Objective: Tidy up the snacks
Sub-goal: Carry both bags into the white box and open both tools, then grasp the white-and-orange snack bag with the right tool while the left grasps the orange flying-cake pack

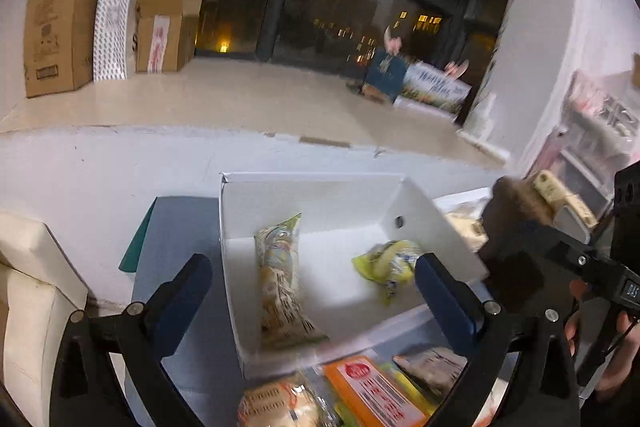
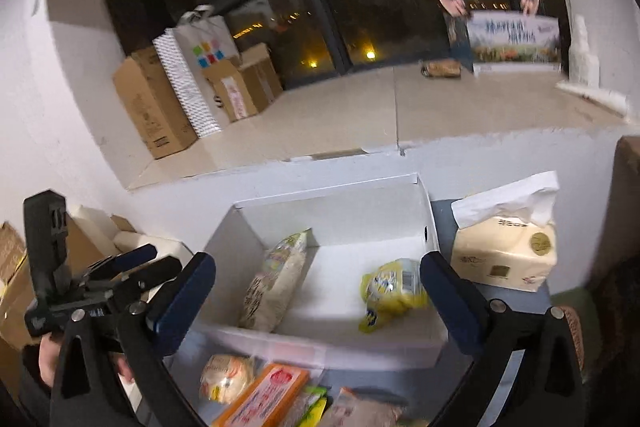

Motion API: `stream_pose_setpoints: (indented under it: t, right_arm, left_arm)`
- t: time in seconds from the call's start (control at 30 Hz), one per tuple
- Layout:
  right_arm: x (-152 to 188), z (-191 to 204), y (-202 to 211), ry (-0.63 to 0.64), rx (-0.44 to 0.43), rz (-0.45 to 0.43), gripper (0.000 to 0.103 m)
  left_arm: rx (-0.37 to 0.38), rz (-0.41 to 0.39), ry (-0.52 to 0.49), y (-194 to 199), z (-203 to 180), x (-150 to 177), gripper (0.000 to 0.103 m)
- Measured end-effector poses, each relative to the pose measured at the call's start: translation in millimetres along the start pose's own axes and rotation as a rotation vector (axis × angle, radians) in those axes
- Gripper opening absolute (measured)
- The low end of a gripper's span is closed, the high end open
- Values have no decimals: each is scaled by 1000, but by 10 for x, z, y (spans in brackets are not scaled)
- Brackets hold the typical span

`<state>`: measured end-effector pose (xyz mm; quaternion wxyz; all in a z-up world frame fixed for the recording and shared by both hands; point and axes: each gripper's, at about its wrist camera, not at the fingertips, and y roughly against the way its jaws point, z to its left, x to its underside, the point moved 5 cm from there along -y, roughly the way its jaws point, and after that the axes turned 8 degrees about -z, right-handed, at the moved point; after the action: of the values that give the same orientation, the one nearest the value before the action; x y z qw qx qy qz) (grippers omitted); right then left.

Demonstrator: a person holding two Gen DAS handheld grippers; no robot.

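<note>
Between my tongs sits a matt white cardboard box (image 1: 320, 195); inside it lie glossy, crinkled plastic snack wrappers (image 1: 280, 283). Right of my right tongs stands a soft plastic-wrapped tissue pack (image 2: 504, 255) topped with paper.

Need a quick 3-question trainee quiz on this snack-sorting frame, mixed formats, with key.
1. How many snack packs lie inside the white box?
2. True or false: the right gripper grips a snack.
3. What stands right of the box? A) tissue pack B) kettle C) mug

Key:
1. Two: the long pale pack and the yellow pack.
2. False; both it and the left gripper are open and empty.
3. A, the tissue pack.
</note>
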<state>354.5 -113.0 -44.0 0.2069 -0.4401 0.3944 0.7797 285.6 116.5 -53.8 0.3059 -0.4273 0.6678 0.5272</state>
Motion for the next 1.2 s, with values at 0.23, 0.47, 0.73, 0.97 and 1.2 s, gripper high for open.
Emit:
stream_pose_setpoints:
  t: [0.23, 0.47, 0.73, 0.97, 1.2]
  right_arm:
    - [561, 241, 805, -37, -88, -22, 103]
    - [1367, 134, 1104, -77, 78, 35, 103]
    - [1696, 76, 1006, 1, 165, 25, 103]
    - [1821, 113, 557, 82, 190, 77, 103]
    - [1718, -35, 174, 104, 220, 73, 103]
  left_arm:
    - [74, 46, -88, 686, -332, 584, 103]
    - [83, 52, -71, 1119, -447, 1170, 103]
    - [79, 76, -35, 1263, -435, 1504, 103]
    - [78, 84, -40, 1222, -430, 1538, 103]
    - [62, 107, -37, 1121, -392, 1595, 103]
